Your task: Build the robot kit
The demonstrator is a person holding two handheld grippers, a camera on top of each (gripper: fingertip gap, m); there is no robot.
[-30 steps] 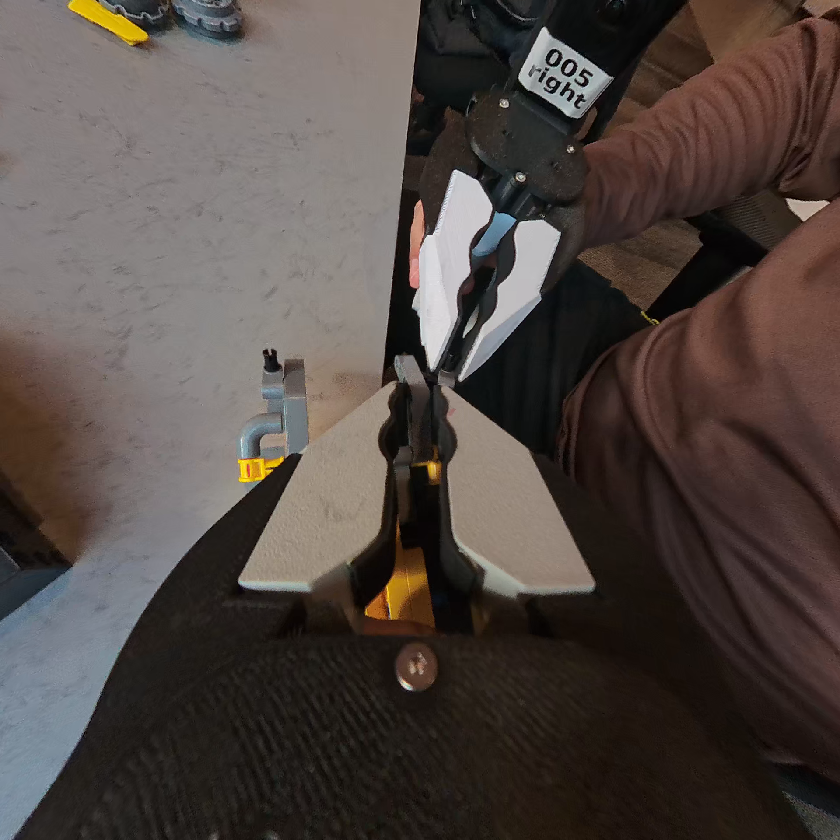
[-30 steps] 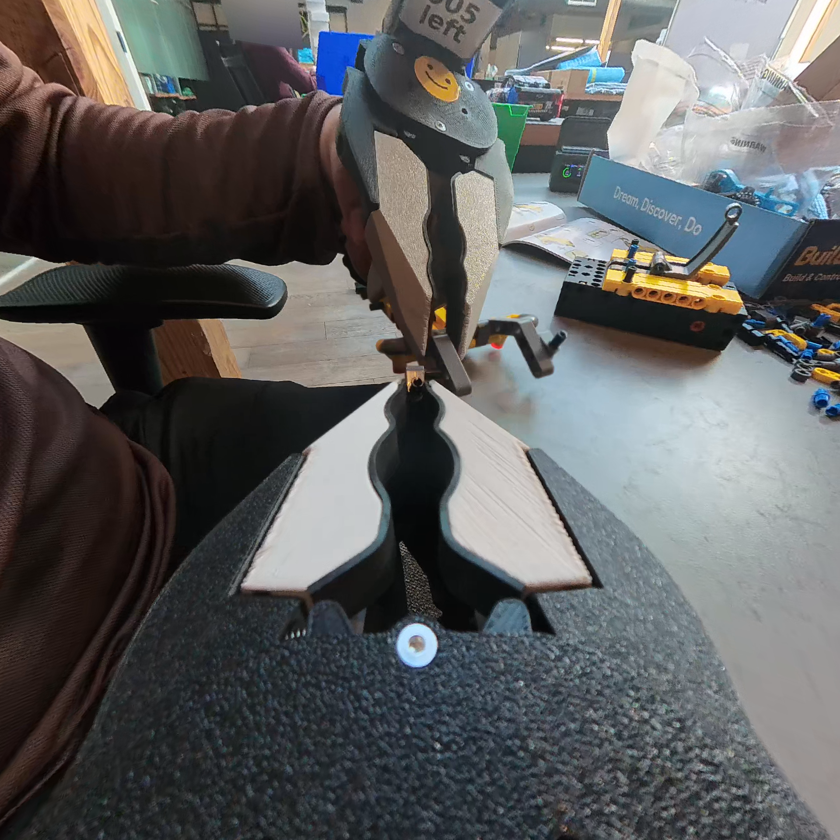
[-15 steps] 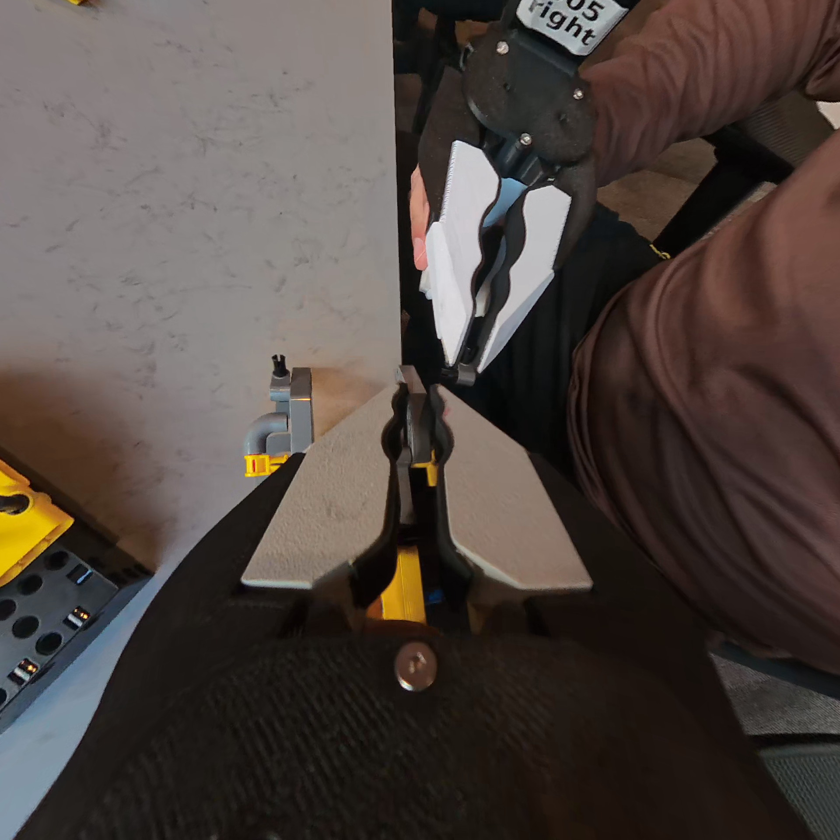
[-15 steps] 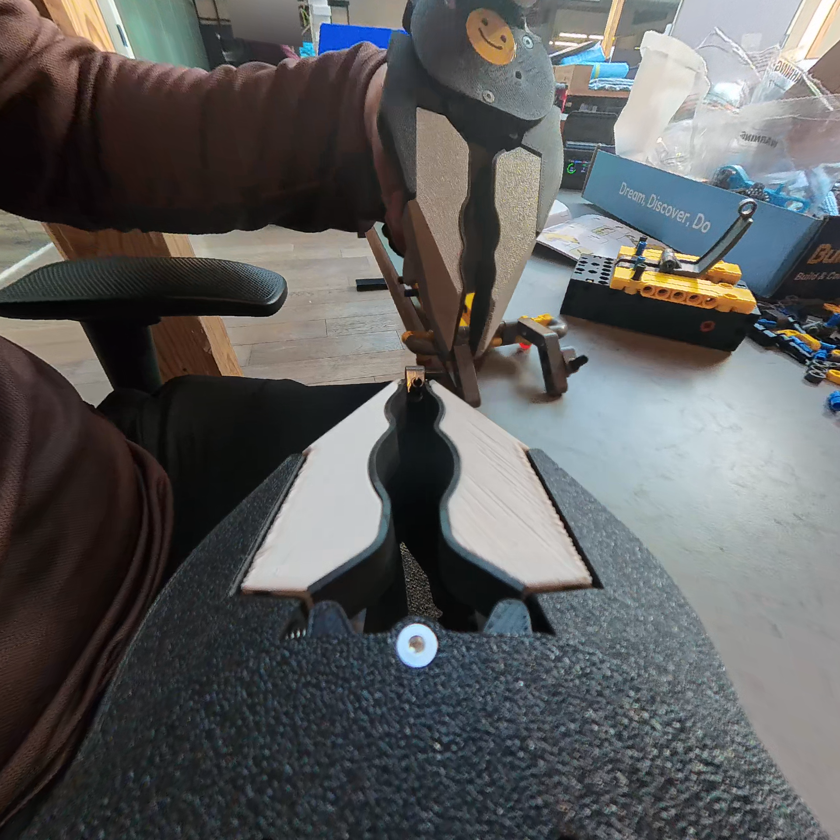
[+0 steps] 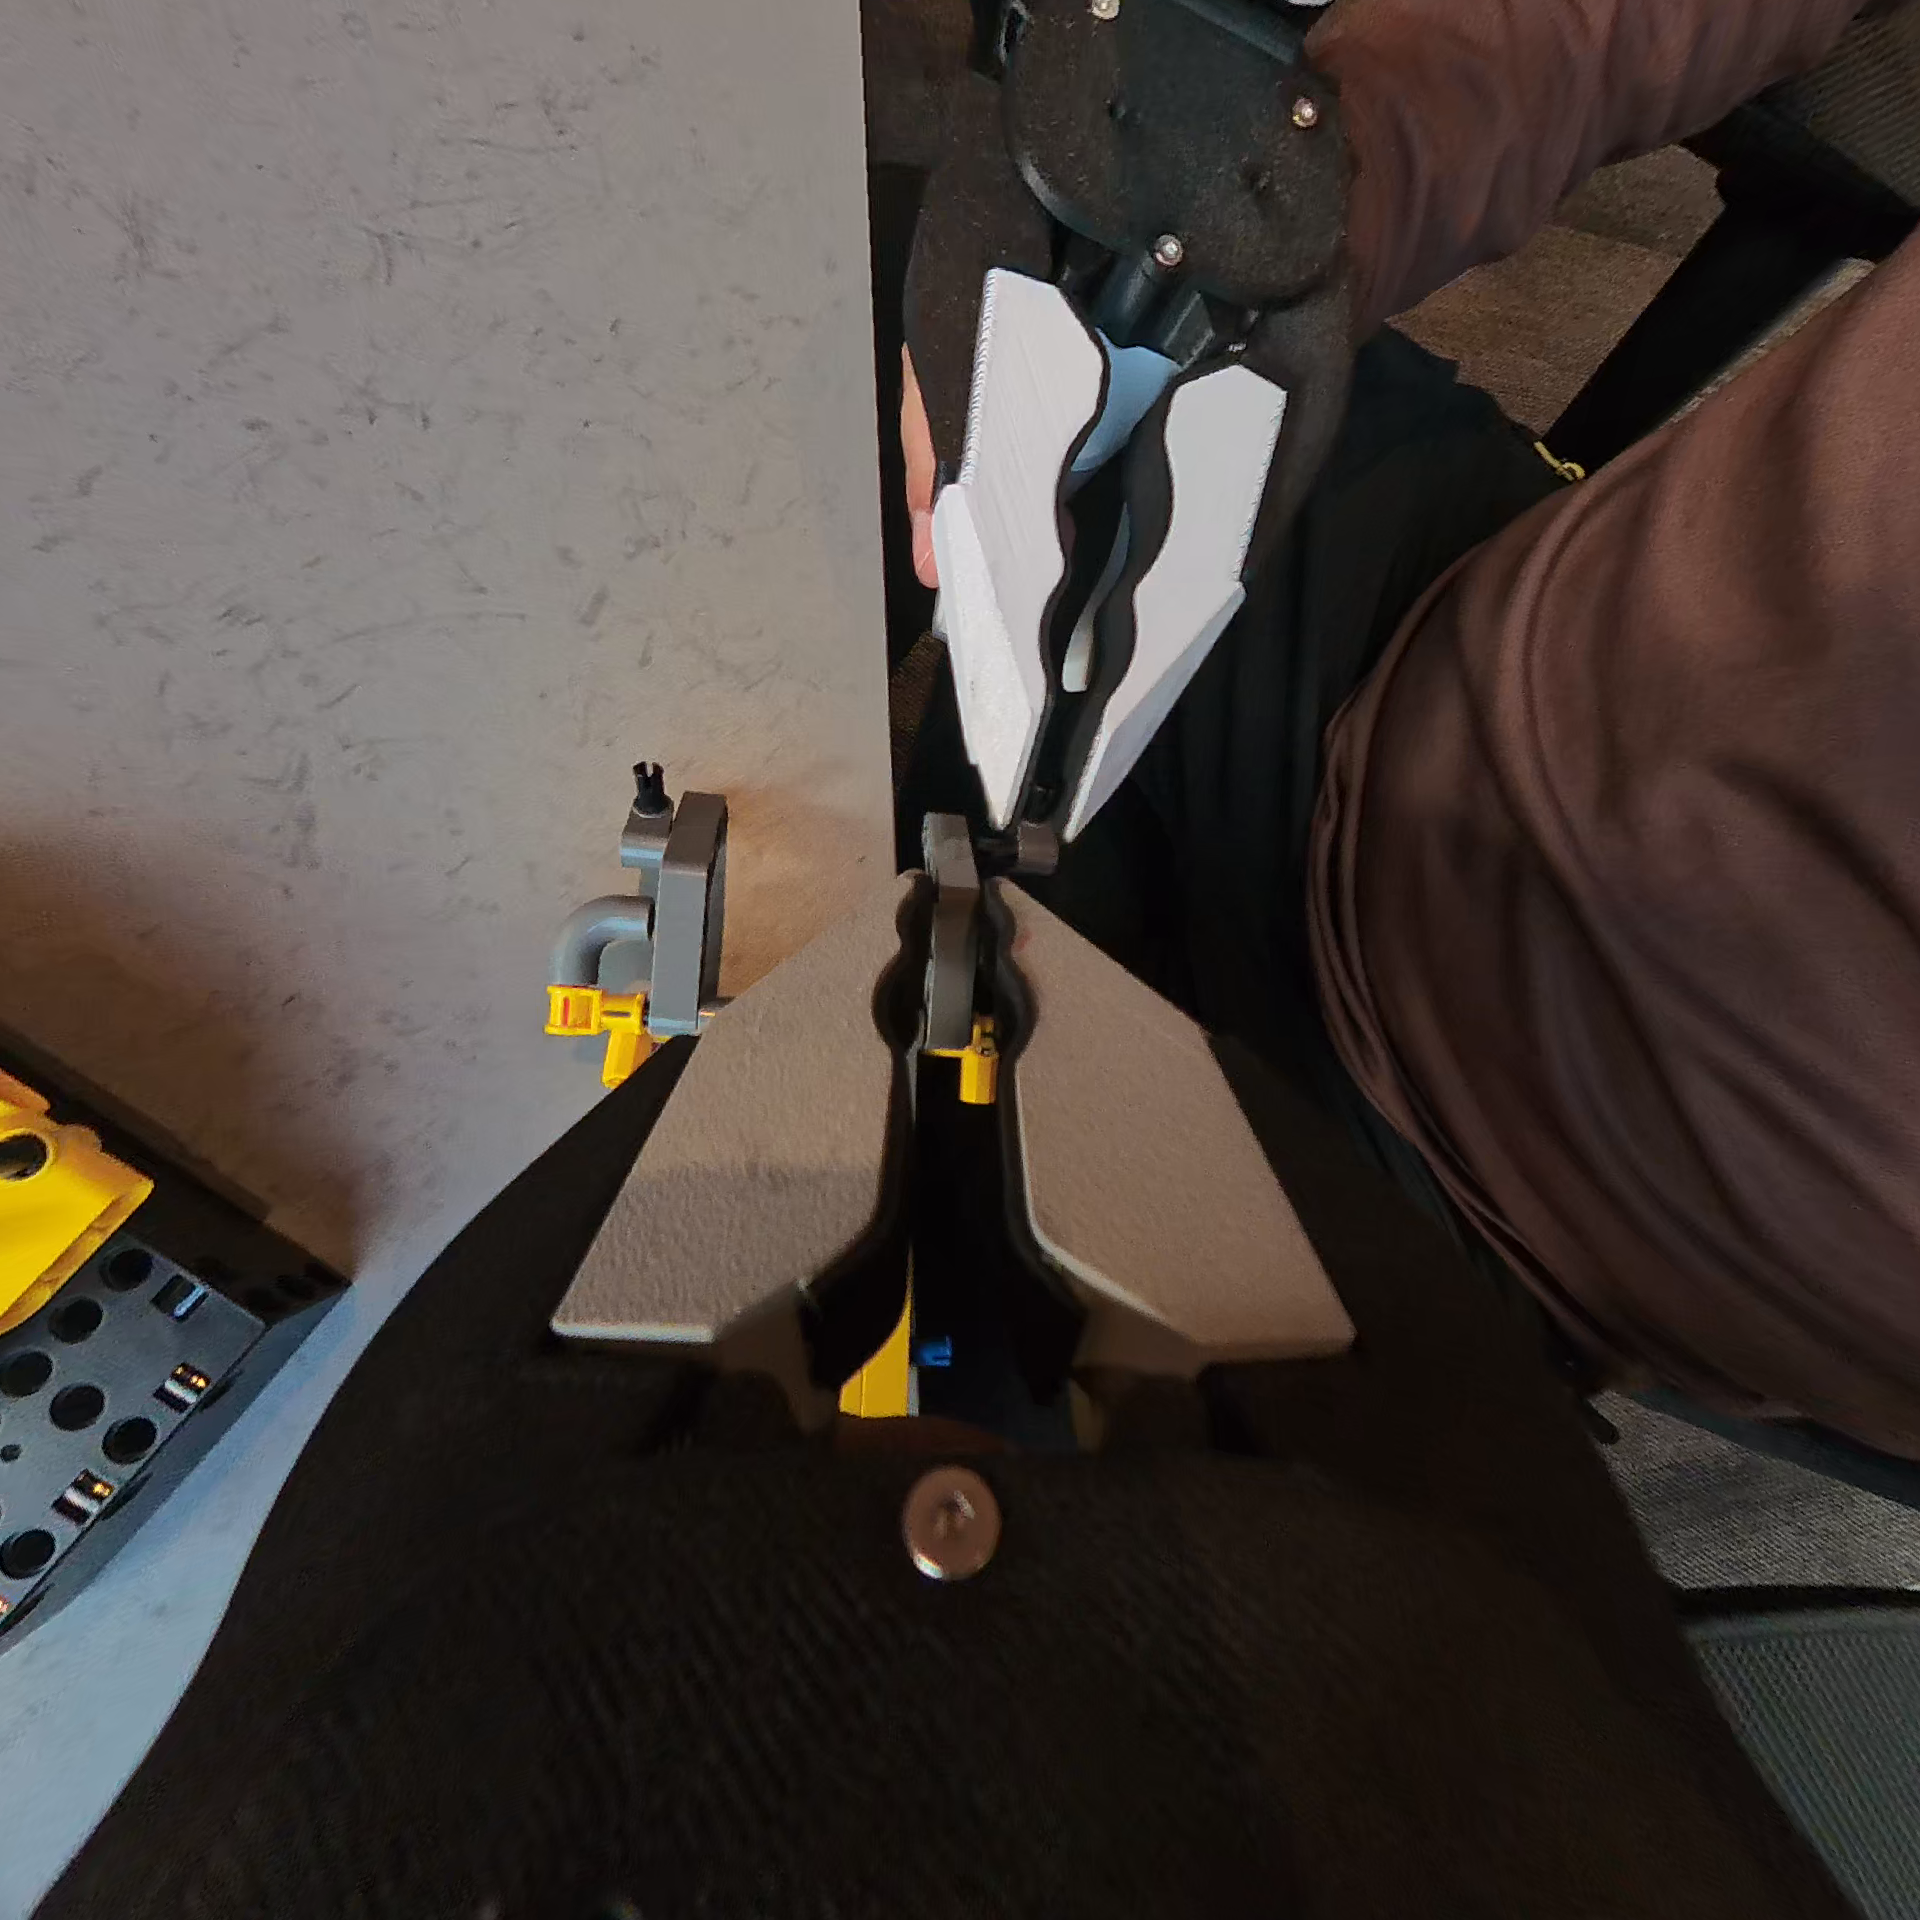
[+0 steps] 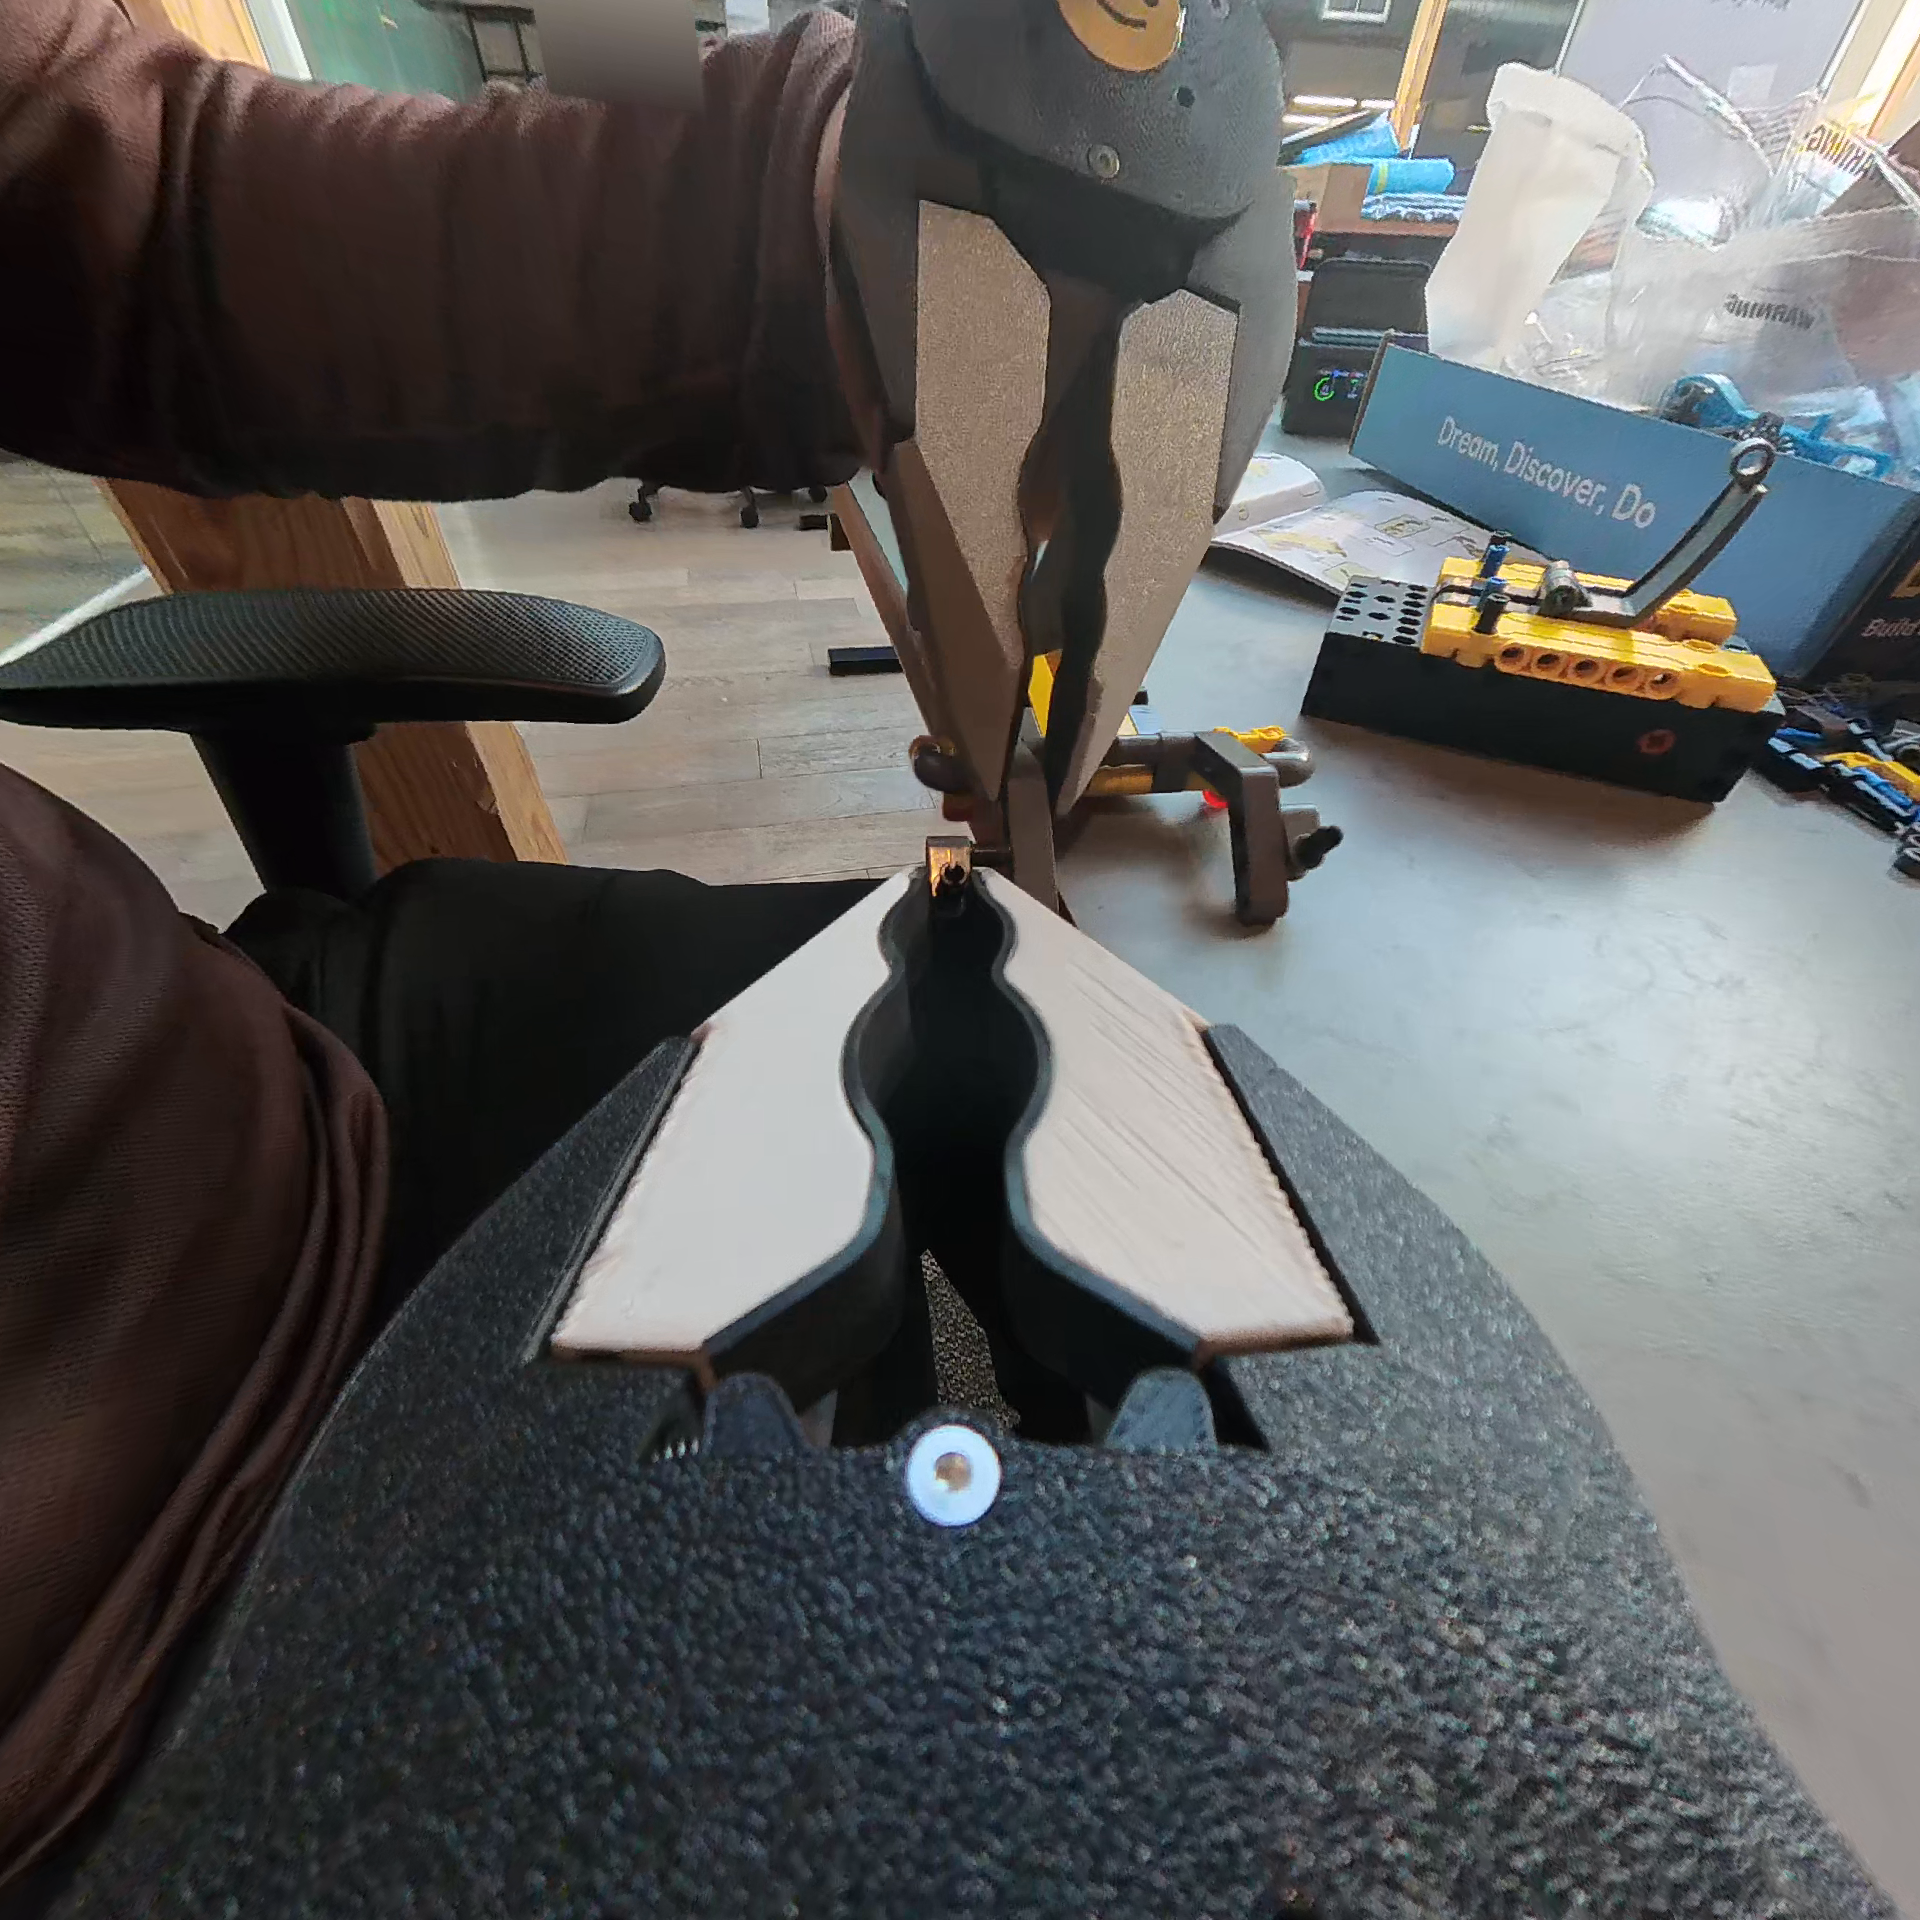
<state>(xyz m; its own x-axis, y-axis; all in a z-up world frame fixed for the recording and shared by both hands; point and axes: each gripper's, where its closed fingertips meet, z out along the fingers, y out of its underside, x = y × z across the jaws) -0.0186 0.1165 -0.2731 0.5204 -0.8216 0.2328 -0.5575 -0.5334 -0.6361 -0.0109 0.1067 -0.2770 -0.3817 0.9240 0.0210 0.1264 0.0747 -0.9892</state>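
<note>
1. The left gripper [image 5: 961, 899] has its fingers closed on a grey beam [image 5: 951, 935] of a small grey-and-yellow brick assembly [image 5: 665, 935]. The beam's tip sticks out past the fingertips; the rest of it lies hidden in the dark slot between them, where only a yellow connector [image 5: 975, 1065] and a strip of yellow show.
2. The part of the assembly left of the gripper hangs over the near edge of the grey table [image 5: 416, 416]. Whether it touches the tabletop cannot be told from the left wrist view. Its lower end is cut off by the gripper's black body.
3. The right gripper [image 6: 948, 902] is pinched shut on a small dark pin piece [image 6: 945, 868]. Only the pin's head pokes beyond the fingertips, too small to make out further.
4. That pin sits just beside the beam's tip, level with it. In the left wrist view the pin [image 5: 1023, 847] seems to meet the beam, but whether it is seated in a hole cannot be told.
5. Farther off on the table stands a black perforated block with yellow beams [image 6: 1538, 675] and a grey bent arm. Behind it a blue box [image 6: 1621, 499] is partly cut off by the picture's right edge.
6. A brown sleeve [image 6: 416, 270] covers most of the hand that holds the left gripper.
</note>
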